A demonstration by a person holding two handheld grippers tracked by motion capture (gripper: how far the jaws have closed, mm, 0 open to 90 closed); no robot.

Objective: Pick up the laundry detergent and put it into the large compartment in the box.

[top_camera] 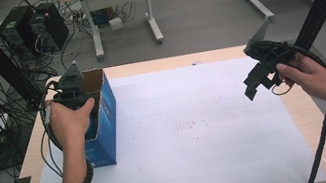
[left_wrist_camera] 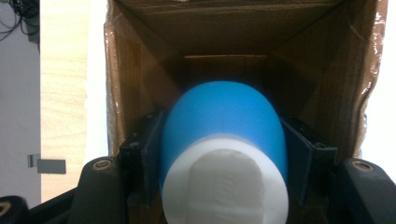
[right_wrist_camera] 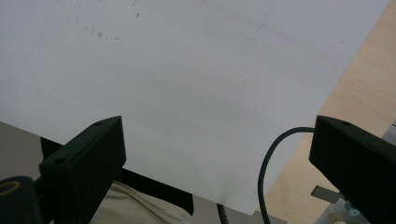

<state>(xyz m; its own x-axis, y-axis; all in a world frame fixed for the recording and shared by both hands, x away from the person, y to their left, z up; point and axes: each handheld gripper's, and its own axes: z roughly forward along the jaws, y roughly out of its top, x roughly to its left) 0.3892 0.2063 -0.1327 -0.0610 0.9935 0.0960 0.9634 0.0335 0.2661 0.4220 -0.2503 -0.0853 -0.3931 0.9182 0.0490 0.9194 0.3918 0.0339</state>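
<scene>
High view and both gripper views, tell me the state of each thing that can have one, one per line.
Cardboard box: upright on the white sheet, top open.
Blue and white bottle: clamped between the left jaws, held over the open box.
Left gripper: shut on the bottle, above the box.
Right gripper: jaws wide apart, holding nothing, raised over the sheet.
White sheet: lying flat on the table.

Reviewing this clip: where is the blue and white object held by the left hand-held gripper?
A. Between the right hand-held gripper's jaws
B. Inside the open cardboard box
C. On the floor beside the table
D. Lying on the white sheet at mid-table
B: the left gripper view shows the blue and white object clamped between the left hand-held gripper jaws, brown walls of the cardboard box around it.
</scene>
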